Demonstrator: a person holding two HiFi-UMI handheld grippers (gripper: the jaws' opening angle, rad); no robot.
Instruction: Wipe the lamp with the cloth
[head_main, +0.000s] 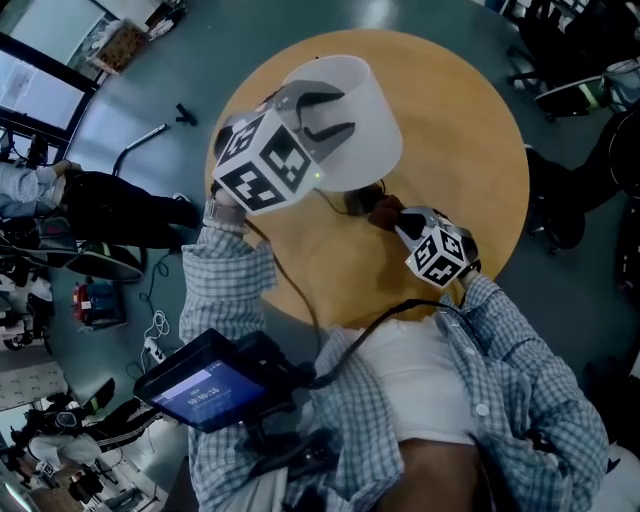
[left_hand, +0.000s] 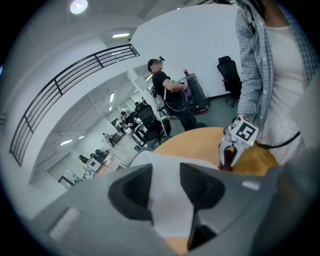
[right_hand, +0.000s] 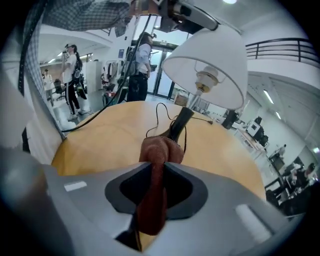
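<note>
Viewing a lamp (head_main: 372, 118) standing far of centre on a round worktop (head_main: 462, 140), with its long axis lying along a thin dark stem (right_hand: 182, 121) and pointing up from the base into the shade (right_hand: 220, 50). Showing the shade's wide mouth turned down toward the worktop and its narrower end turned up.

Noting a smooth white shade shaped like a cut-off cone, matte pale wood underneath, and a thin black cord (right_hand: 159, 112) looping beyond the base.

Gripping the shade's wall near its rim with the left tool (left_hand: 165, 176), one jaw on each side of the white wall.

Clenching the right tool (right_hand: 156, 172) on a rust-brown, nubby cloth (right_hand: 159, 149), bunched into a narrow strip and sticking out past the jaw tips. Holding that cloth low, just near of the stem's foot, under the shade and right of the left tool; touching the stem or not, cannot tell.
</note>
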